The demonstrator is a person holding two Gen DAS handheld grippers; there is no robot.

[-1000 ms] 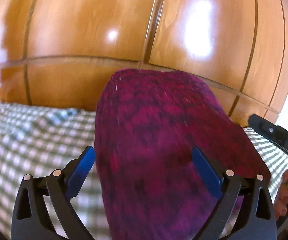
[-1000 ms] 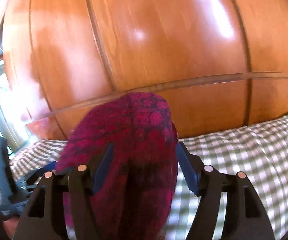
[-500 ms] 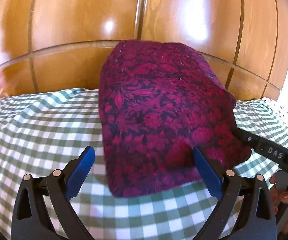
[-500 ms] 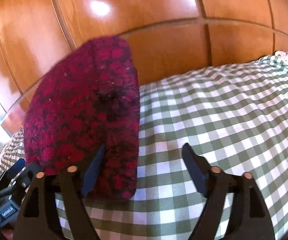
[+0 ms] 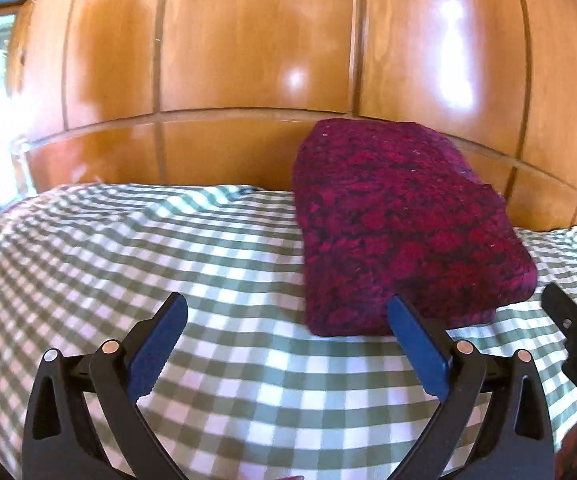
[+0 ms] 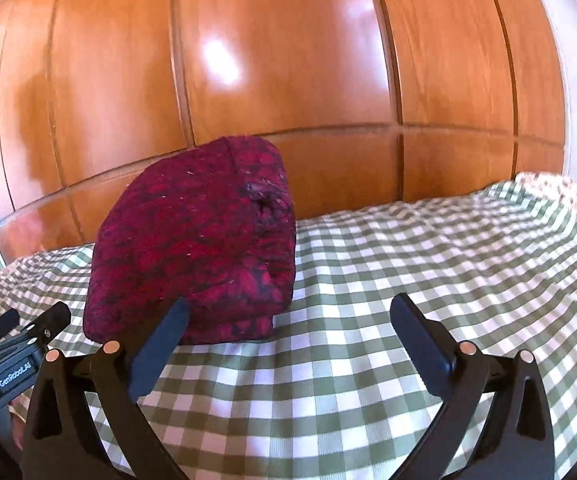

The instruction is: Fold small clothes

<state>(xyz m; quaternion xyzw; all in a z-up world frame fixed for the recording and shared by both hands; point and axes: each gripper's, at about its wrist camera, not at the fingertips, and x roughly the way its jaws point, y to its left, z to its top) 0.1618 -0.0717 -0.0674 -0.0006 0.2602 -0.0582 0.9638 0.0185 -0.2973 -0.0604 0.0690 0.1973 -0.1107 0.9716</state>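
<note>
Glossy orange-brown wood panelling (image 5: 248,60), split by dark vertical and horizontal grooves and carrying bright window glare, closes the background in both views; below it lies a bed covered with a green-and-white checked sheet (image 5: 168,248), slightly rumpled towards its far edge. The task's item, a folded crimson-and-black patterned garment (image 5: 400,224) of fuzzy, fleece-like cloth, rests flat on the sheet near the panelling as a thick rectangular bundle with rounded corners. The left wrist view shows its broad top face and its near folded edge; the right wrist view shows the narrower end, where a dark puckered crease (image 6: 266,202) and stacked layers are visible, detail the left view does not give. The left gripper (image 5: 286,344) has its blue-padded fingers (image 5: 156,344) spread wide over bare sheet; its right-side finger overlaps the garment's near corner in the picture, but contact cannot be confirmed and nothing sits between the pads. The right gripper (image 6: 288,342) is opening, its jaws near their widest, with only checked sheet between them; its left-side finger (image 6: 160,340) stands in front of the garment's lower edge without clamping it. Each view catches the other tool at its margin: black finger parts at the right edge of the left view, and a black lettered body (image 6: 8,364) at the lower left of the right view. A flowered fabric (image 6: 560,192) lies at the bed's far right corner, seen in the right view only.
</note>
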